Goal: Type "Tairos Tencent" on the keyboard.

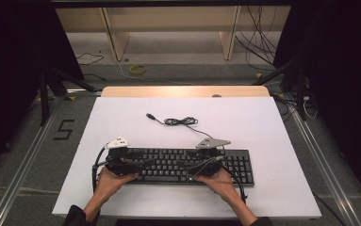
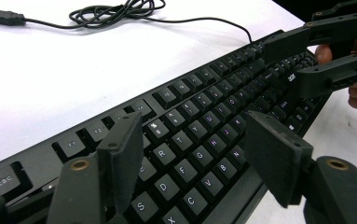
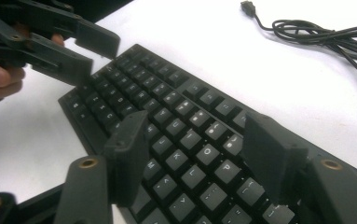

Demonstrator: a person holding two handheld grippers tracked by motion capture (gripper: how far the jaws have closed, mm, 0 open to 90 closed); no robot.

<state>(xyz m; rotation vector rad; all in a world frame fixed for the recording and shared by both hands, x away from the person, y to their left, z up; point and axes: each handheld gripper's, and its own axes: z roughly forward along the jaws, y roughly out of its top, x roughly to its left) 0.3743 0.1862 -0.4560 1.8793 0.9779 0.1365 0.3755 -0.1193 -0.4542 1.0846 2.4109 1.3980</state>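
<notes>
I'm over a white matte table (image 1: 121, 117) with the black keyboard (image 1: 168, 165) lying flat near its front edge. Its thin cord (image 1: 180, 121) coils loosely behind, well apart from the keys, plug (image 1: 150, 115) lying free – nothing stands in the way. My left gripper (image 2: 195, 154) hangs over the keyboard's left end, jaws spread wide with nothing between them; my right gripper (image 3: 195, 154) hovers over the right half, also wide and empty. Their blocky black bodies hide the keys beneath in the high view – key legends there too small to read.
</notes>
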